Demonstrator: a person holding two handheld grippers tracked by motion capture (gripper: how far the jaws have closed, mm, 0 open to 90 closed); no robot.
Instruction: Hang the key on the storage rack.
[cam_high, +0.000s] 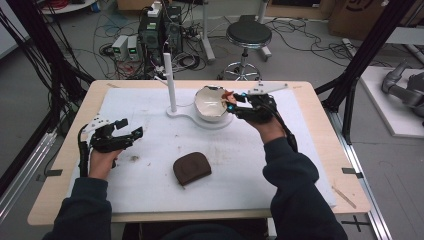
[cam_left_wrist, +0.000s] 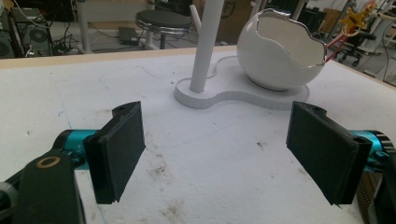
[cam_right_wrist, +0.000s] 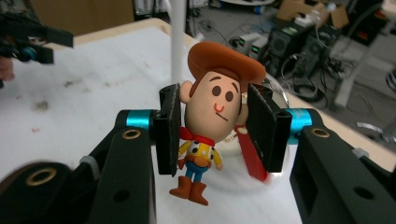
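— Right claw (cam_right_wrist: 214, 126) clamps the small cowboy figurine (cam_right_wrist: 212, 114) by its head, beside the white eggshell-shaped bowl (cam_high: 210, 104).
— Left claw (cam_left_wrist: 224, 149) gapes, idle. Round head, narrow pinch: could swivel, drop onto the worktop (cam_high: 150, 170).

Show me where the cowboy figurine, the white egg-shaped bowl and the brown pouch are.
cowboy figurine (cam_right_wrist: 212, 109): right gripper view, on its face.
white egg-shaped bowl (cam_left_wrist: 273, 63): left gripper view, on its outer wall.
brown pouch (cam_high: 191, 168): high view, on its top face.

A grey floor (cam_high: 60, 65) strewn with black cables (cam_high: 295, 30) – a round black stool on chrome legs (cam_high: 248, 35), dark computer towers (cam_high: 160, 30), brown cardboard boxes (cam_high: 357, 17) beyond the pale wooden worktop (cam_high: 65, 165).
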